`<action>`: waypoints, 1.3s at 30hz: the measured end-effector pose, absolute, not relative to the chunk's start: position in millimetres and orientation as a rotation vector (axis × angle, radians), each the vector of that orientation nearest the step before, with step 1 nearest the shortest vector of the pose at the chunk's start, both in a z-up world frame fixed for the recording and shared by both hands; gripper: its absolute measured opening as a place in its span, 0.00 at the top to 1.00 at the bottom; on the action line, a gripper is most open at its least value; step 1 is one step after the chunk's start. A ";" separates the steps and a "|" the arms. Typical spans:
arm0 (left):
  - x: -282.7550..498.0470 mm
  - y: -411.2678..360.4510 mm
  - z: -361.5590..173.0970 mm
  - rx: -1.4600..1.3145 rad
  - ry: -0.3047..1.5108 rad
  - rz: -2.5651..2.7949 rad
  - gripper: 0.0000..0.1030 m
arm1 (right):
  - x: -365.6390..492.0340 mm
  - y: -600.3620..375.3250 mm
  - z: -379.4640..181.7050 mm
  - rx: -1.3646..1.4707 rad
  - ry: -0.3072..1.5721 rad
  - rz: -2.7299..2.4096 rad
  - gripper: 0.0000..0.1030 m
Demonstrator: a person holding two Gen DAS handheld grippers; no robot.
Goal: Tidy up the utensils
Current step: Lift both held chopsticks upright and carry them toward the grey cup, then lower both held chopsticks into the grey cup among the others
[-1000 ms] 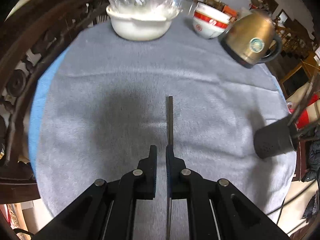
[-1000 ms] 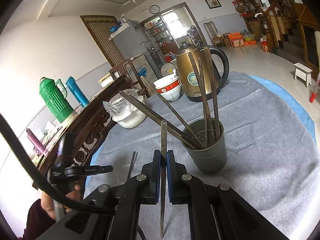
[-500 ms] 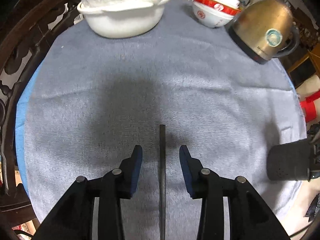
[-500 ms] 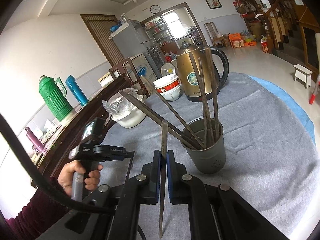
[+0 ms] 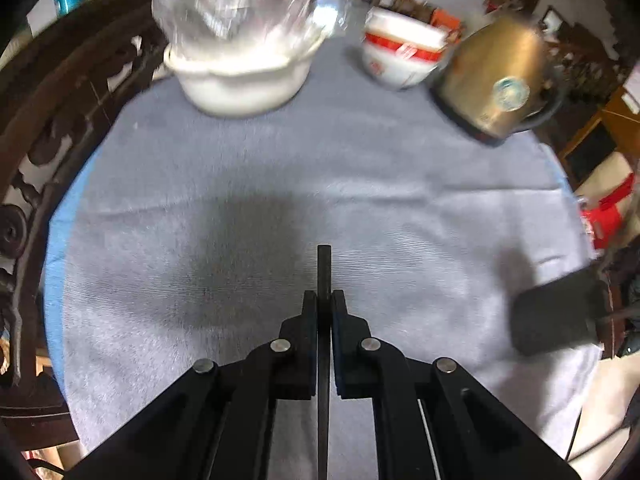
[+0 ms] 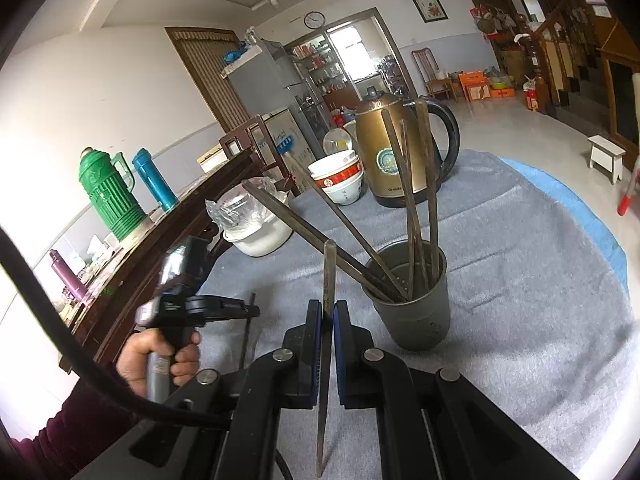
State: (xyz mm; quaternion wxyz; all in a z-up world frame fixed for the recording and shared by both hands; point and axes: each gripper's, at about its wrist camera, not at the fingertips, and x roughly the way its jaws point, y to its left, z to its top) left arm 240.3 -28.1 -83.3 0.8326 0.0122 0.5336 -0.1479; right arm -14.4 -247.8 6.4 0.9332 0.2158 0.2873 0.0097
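**Both your grippers are clamped on a chopstick above the grey cloth**

You are working at a round table covered by a grey cloth (image 5: 360, 168), with a blue underlay showing at its rim. Along the far left in the right wrist view a dark carved wooden sideboard (image 6: 168, 248) carries a green thermos (image 6: 108, 196) and a blue flask (image 6: 154, 178). Further right on the cloth stand a white pot (image 5: 240, 76) with a plastic-wrapped glass bowl on top, then a stack of red-banded white bowls (image 5: 400, 56), then a brass-coloured electric kettle (image 5: 496, 80). Behind them the room opens to a tiled floor, a refrigerator, a doorway with a wall clock above it, and a staircase at far right.

Your left gripper (image 5: 324, 300) has just closed its jaws, and they now pinch a dark chopstick (image 5: 324, 272). Its long axis runs straight away from you along the fingers, tip pointing to the far side and tilted down toward the cloth.

Your right gripper (image 6: 328, 312) is also clamped tight, holding a brownish chopstick (image 6: 329, 272) whose long axis runs near to far, far end raised.

Just right of it stands the grey holder cup (image 6: 412, 312), upright, with several chopsticks (image 6: 416, 184) inside, some leaning far left, others near upright.
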 end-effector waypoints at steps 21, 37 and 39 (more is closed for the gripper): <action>141.3 -65.6 33.6 0.070 0.803 -0.441 0.94 | -34.2 -250.1 34.3 0.444 0.468 0.003 0.94; 114.9 -81.5 70.7 0.083 0.719 -0.477 0.94 | -48.3 -268.8 58.7 0.459 0.389 -0.020 0.94; 111.3 -82.5 75.2 0.087 0.710 -0.484 0.94 | -50.1 -270.7 62.6 0.458 0.377 -0.021 0.94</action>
